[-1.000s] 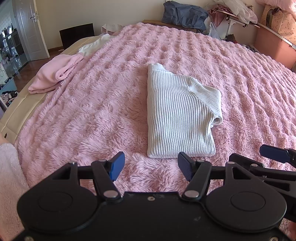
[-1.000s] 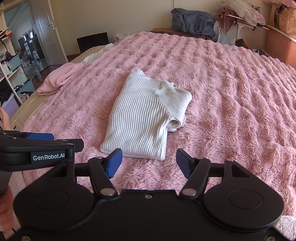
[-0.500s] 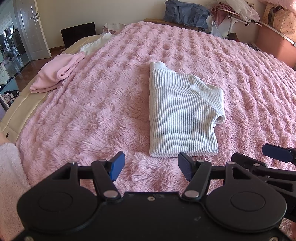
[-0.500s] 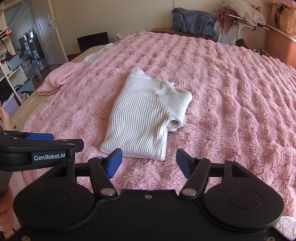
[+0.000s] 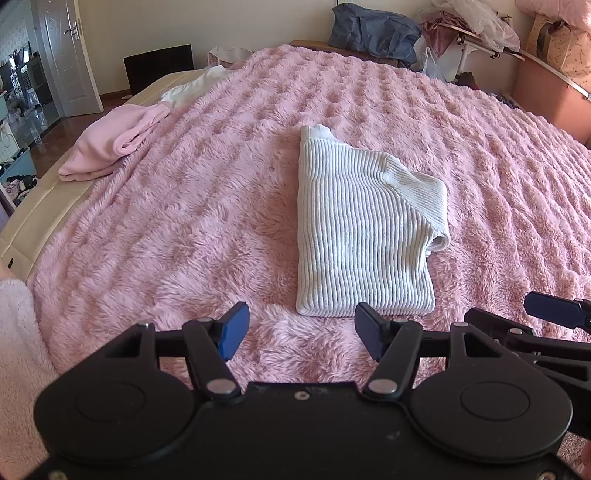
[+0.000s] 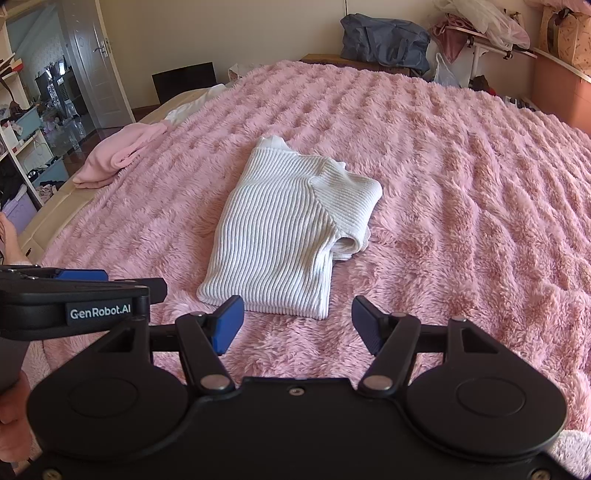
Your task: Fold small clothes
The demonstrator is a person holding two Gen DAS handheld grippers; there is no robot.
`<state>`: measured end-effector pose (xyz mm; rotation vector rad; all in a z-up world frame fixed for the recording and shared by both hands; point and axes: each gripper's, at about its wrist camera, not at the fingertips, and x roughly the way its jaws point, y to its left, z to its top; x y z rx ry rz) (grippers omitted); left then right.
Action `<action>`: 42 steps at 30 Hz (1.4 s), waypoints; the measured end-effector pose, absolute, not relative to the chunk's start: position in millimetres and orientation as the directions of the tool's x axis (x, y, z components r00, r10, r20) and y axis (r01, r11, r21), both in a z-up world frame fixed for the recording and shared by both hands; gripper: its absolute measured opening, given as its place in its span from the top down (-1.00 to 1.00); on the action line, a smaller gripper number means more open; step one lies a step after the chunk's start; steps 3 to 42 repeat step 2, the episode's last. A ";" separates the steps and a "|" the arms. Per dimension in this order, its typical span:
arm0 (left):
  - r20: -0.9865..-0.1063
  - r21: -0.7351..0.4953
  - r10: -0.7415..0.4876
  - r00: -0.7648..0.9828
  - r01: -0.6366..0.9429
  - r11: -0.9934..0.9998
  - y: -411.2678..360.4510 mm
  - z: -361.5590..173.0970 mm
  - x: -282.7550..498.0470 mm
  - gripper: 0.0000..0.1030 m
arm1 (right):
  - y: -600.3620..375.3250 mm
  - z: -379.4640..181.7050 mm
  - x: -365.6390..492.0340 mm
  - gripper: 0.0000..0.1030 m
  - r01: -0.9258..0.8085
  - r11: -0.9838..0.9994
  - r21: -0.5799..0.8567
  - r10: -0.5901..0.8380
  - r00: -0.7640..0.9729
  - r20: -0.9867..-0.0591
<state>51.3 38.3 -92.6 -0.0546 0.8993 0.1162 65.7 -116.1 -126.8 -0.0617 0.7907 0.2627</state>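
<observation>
A white ribbed sweater (image 5: 354, 229) lies folded lengthwise on the pink fluffy blanket (image 5: 184, 221), one sleeve folded over its right side. It also shows in the right wrist view (image 6: 284, 236). My left gripper (image 5: 301, 334) is open and empty, just short of the sweater's near hem. My right gripper (image 6: 297, 325) is open and empty, also just short of the hem. The left gripper's side shows at the left of the right wrist view (image 6: 74, 299).
A pink garment (image 5: 110, 144) and a white garment (image 5: 192, 86) lie at the bed's far left edge. A blue bag (image 5: 373, 27), a clothes rack and boxes stand behind the bed. A door (image 5: 70, 55) is at the far left.
Both grippers stay open. The left wrist view has shifted slightly, the sweater sitting a little further right and up; the right wrist view is nearly unchanged.
</observation>
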 end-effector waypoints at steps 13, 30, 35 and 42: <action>-0.789 -0.005 0.066 0.611 -0.114 0.993 37.6 -92.2 51.8 -0.29 | -116.1 -126.7 65.8 -0.28 -0.257 0.965 0.043 0.211 0.672 -0.710; -0.789 -0.005 0.066 0.611 -0.114 0.993 37.6 -92.2 51.8 -0.29 | -116.1 -126.7 65.8 -0.28 -0.257 0.965 0.043 0.211 0.672 -0.710; -0.789 -0.005 0.066 0.611 -0.114 0.993 37.6 -92.2 51.8 -0.29 | -116.1 -126.7 65.8 -0.28 -0.257 0.965 0.043 0.211 0.672 -0.710; -0.789 -0.005 0.066 0.611 -0.114 0.993 37.6 -92.2 51.8 -0.29 | -116.1 -126.7 65.8 -0.28 -0.257 0.965 0.043 0.211 0.672 -0.710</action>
